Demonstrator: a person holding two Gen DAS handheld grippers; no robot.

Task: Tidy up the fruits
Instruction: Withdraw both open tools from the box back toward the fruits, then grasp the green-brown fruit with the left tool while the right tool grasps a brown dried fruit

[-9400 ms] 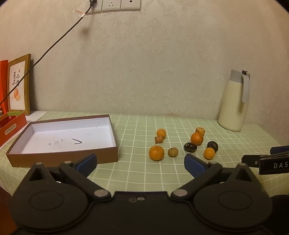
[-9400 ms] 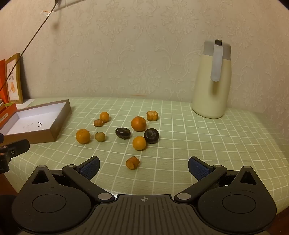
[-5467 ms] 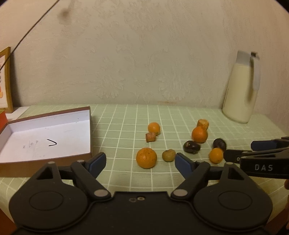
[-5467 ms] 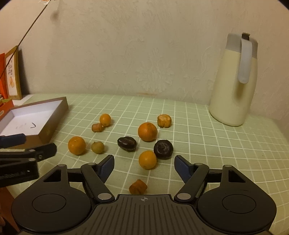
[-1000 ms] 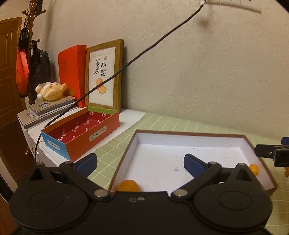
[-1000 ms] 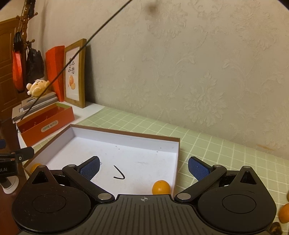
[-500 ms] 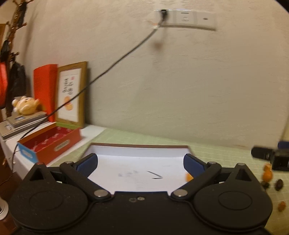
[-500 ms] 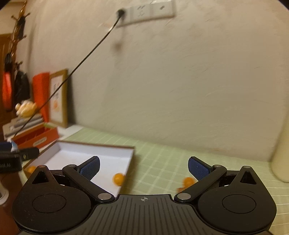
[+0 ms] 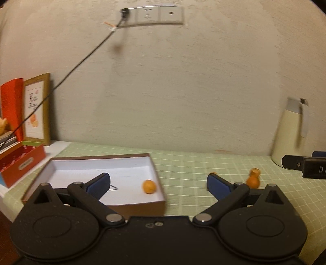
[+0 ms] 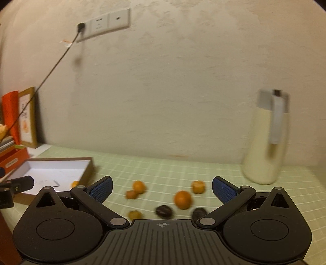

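Fruits (image 10: 182, 199) lie scattered on the green checked cloth, right of the brown box (image 9: 101, 163), directly ahead of and just below the right gripper (image 10: 162, 188), whose jaws are spread wide and empty. The left gripper (image 9: 158, 183), also spread, faces the box's right edge, so the right one is nearer. One orange (image 9: 149, 186) sits inside the box; blur may hide another. A second ago both grippers hung over the box; now they have swung right.

cream jug (image 10: 264, 146), framed picture (image 9: 36, 110), wall socket (image 9: 152, 15)
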